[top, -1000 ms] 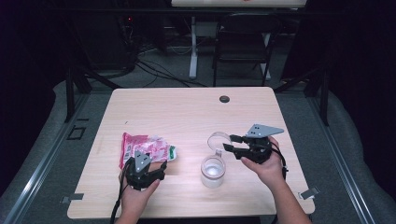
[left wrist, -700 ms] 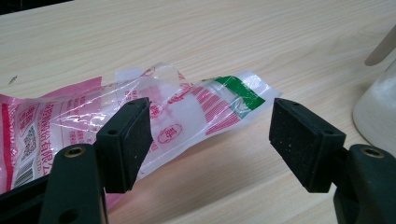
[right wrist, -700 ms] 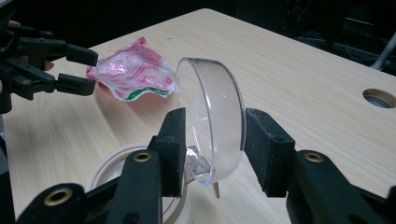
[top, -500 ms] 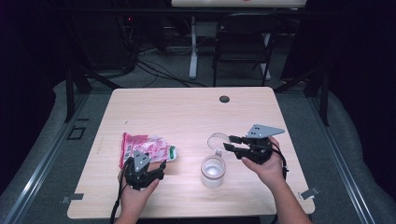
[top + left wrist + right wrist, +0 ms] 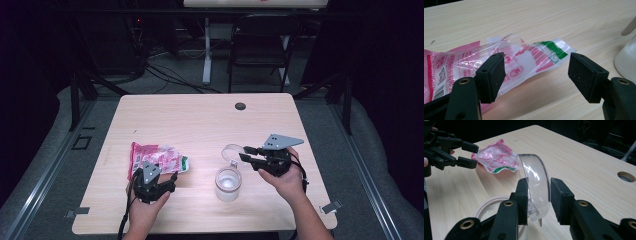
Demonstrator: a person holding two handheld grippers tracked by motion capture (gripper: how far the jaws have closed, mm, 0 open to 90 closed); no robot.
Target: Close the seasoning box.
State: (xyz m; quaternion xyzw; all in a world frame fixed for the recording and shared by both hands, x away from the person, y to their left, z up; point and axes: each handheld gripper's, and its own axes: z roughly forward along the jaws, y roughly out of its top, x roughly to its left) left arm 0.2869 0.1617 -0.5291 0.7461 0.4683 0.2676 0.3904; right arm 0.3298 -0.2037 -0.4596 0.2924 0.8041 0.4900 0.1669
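Note:
A clear round lid (image 5: 536, 182) stands on edge just over the rim of an open, pale jar (image 5: 228, 184). My right gripper (image 5: 539, 195) has just been closing its jaws, and both pads now sit against the lid's two faces. In the high view the right gripper (image 5: 243, 153) reaches left toward the lid (image 5: 231, 151). A pink and clear plastic bag (image 5: 155, 157) with a green end lies flat at the left. My left gripper (image 5: 536, 75) is open low over the bag (image 5: 454, 65); its left pad hangs in front of the film and nothing is gripped.
The wooden table (image 5: 200, 120) has a round cable hole (image 5: 240, 106) near its far edge. A dark chair (image 5: 260, 50) and cables stand behind the table. The jar's white side (image 5: 626, 60) is close to the right of the left gripper.
The right gripper's jaws have drawn in around the lid. Both hands, the bag and the jar keep their places.

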